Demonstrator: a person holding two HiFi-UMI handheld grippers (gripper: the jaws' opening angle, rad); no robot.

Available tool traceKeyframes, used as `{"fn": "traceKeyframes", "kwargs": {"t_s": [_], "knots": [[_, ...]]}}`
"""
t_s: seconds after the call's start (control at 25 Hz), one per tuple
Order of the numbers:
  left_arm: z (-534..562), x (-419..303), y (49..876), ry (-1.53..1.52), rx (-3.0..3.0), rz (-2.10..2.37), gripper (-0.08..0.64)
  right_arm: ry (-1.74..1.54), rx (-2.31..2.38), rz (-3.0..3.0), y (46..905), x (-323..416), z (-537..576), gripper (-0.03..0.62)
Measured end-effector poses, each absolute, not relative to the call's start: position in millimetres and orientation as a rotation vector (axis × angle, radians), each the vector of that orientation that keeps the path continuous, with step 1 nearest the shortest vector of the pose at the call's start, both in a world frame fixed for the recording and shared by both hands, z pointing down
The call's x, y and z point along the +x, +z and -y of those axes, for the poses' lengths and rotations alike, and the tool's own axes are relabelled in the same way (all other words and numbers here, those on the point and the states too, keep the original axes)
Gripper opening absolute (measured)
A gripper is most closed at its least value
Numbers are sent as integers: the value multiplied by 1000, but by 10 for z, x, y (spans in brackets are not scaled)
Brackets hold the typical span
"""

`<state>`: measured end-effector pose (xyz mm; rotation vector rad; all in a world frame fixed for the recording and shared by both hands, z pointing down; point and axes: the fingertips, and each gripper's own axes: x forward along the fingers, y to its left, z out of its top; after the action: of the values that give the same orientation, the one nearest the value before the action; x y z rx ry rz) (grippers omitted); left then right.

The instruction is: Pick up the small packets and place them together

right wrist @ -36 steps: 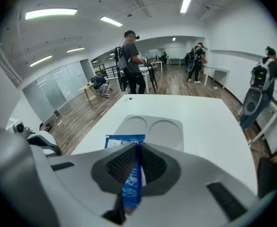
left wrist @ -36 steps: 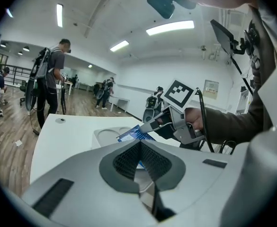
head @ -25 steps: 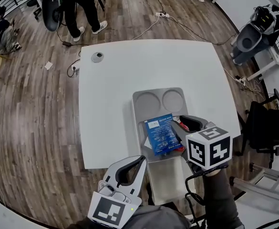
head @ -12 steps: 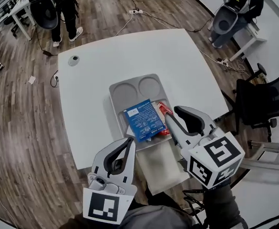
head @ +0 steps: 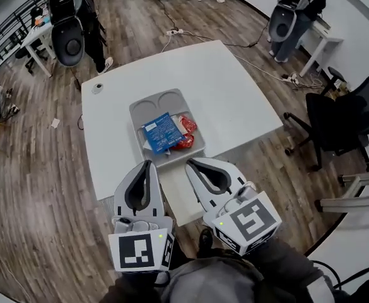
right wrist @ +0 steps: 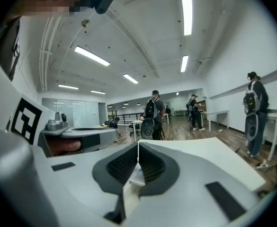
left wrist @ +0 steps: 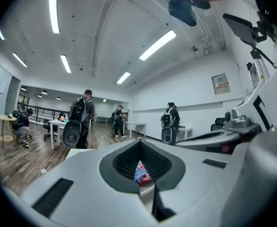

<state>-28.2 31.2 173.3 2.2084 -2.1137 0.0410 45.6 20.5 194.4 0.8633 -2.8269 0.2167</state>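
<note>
Head view: left tongs (head: 149, 163) and right tongs (head: 188, 161), these just closing, are pressed together on nothing, and blue packet (head: 162, 132) hides part of red packets (head: 188, 131).

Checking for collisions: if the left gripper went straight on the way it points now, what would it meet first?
The left gripper aims at the near rim of the grey tray, so likely that first, then the blue packet in it. It may be high enough to pass over both; height is unclear.
</note>
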Motion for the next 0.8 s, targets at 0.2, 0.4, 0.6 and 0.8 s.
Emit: {"fn": "traceKeyframes", "kwargs": {"t_s": [0.2, 0.4, 0.6, 0.8], "knots": [[-614, 19, 1499, 53, 2234, 2135, 0, 195, 832, 2889, 1861, 490, -564, 5], [-735, 201, 1501, 11, 2254, 2100, 0, 114, 869, 2869, 1816, 648, -699, 3], [-796, 309, 1388, 2, 2307, 2095, 0, 62, 886, 2891, 1681, 712, -781, 3], [-812, 402, 1360, 5, 2352, 2066, 0, 52, 881, 2907, 1629, 732, -827, 3]]}}
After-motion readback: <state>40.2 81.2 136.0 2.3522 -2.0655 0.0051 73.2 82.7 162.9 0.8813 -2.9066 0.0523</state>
